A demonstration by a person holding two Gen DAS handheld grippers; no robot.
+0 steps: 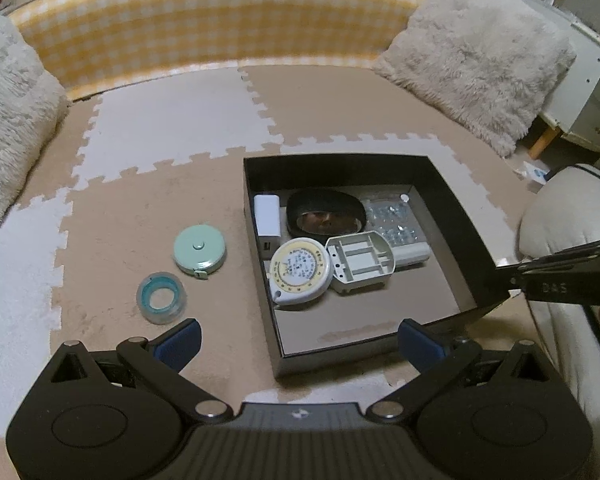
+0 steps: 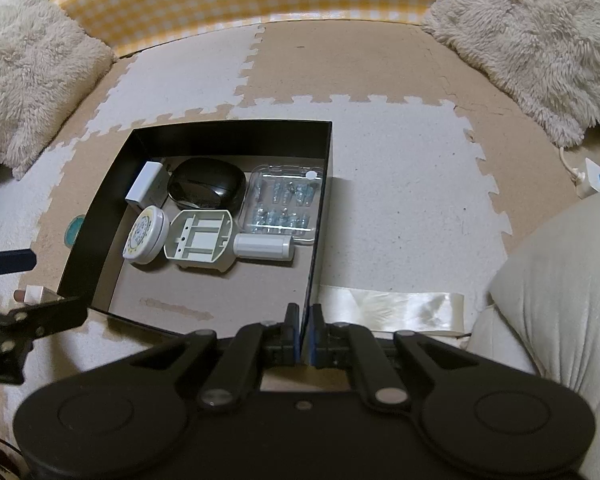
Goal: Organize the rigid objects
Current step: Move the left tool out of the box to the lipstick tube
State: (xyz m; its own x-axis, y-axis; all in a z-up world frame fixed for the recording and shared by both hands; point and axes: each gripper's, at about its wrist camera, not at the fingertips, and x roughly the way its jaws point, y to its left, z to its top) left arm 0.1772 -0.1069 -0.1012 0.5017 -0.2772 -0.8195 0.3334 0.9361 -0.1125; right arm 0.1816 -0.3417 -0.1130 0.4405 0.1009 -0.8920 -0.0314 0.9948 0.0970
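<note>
A black open box (image 1: 452,200) (image 2: 100,208) sits on the foam floor mat. It holds a white charger (image 1: 267,216), a black mouse (image 2: 206,188), a clear blister pack (image 2: 284,200), a round white tape measure (image 1: 300,274) and a grey plastic base (image 2: 200,240). A mint tape measure (image 1: 199,251) and a clear tape roll (image 1: 161,296) lie on the mat left of the box. My left gripper (image 1: 300,342) is open and empty, above the box's near left corner. My right gripper (image 2: 306,332) is shut on the box's near right wall.
Fluffy cushions (image 1: 476,52) (image 2: 28,80) lie at both sides, with a yellow checked bolster (image 1: 220,20) behind. A white beanbag (image 2: 560,300) sits at the right. A satin ribbon (image 2: 392,308) lies beside the box. A power strip (image 2: 596,180) is far right.
</note>
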